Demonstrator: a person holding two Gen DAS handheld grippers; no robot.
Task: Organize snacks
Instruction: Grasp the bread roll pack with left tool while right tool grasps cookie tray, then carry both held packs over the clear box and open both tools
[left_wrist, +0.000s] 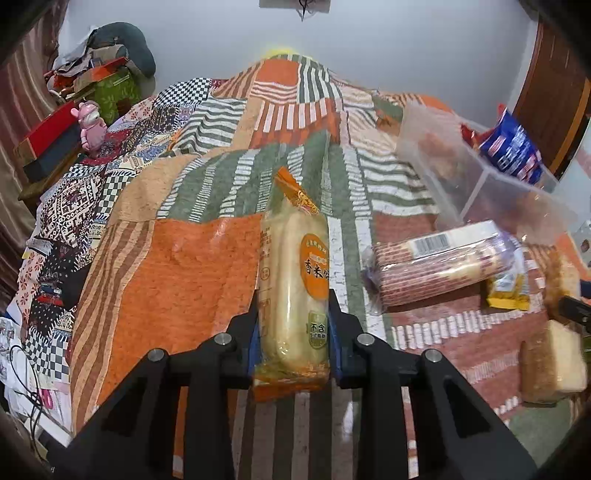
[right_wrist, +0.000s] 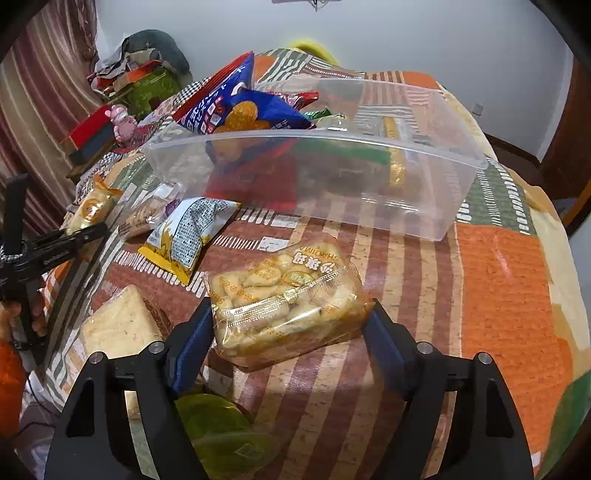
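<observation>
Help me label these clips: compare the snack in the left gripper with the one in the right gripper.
The rice cracker pack in the left gripper is long and narrow; the biscuit bag in the right gripper is wide and blocky. The pack shows a few long crackers, the bag many small pieces. Both are clear-wrapped with orange print and clamped.

Rice-cracker pack (left_wrist: 293, 295) upright, biscuit bag (right_wrist: 286, 299) flat, before clear bin (right_wrist: 332, 177)
</observation>
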